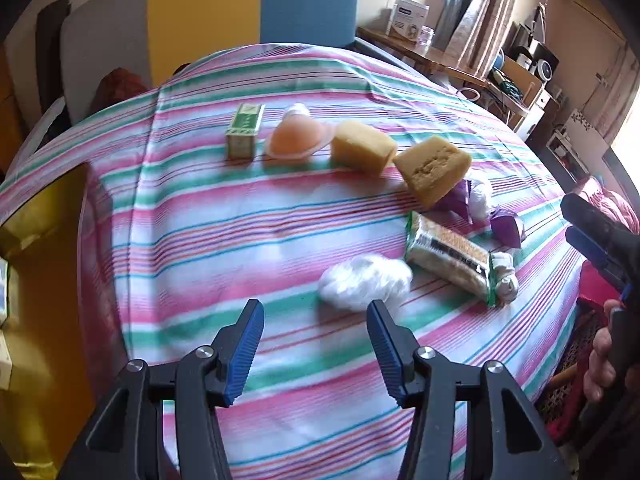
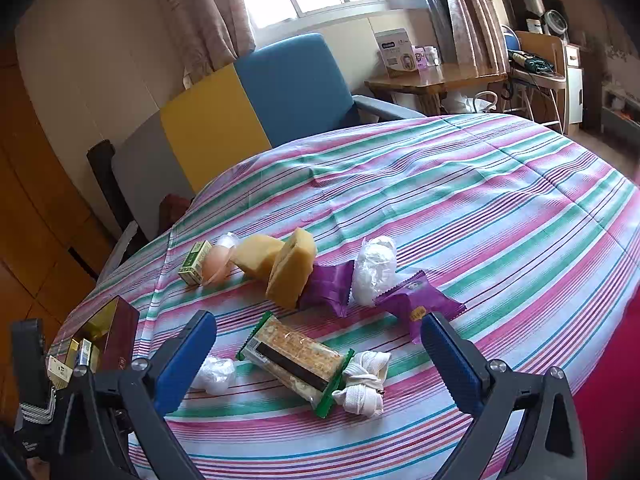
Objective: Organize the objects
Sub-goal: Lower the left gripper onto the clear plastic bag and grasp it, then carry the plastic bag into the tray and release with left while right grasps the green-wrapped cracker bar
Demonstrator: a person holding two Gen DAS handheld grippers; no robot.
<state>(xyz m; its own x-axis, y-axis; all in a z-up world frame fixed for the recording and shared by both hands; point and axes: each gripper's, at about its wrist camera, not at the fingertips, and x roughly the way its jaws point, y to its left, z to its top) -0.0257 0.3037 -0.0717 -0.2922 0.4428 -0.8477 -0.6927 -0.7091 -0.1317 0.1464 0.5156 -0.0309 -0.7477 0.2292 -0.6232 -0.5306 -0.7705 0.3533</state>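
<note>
Though near hand-held gripper (image 1: 316,320), white wad (image 1: 365,281) untouched.

Open striped cloth near me, clutter beyond

My left tongs (image 1: 316,308) face bare bench (image 1: 200,240); a white wad (image 1: 364,282) sits just ahead, the cracker pack (image 1: 450,256) and sponges (image 1: 434,168) crowding the right side.

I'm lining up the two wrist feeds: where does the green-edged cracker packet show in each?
Left wrist: the cracker packet lies right of centre, past the open left gripper.
Right wrist: it lies low centre, between the open right gripper's fingers.
Shared landmark: the white knotted bundle touches its end.
</note>
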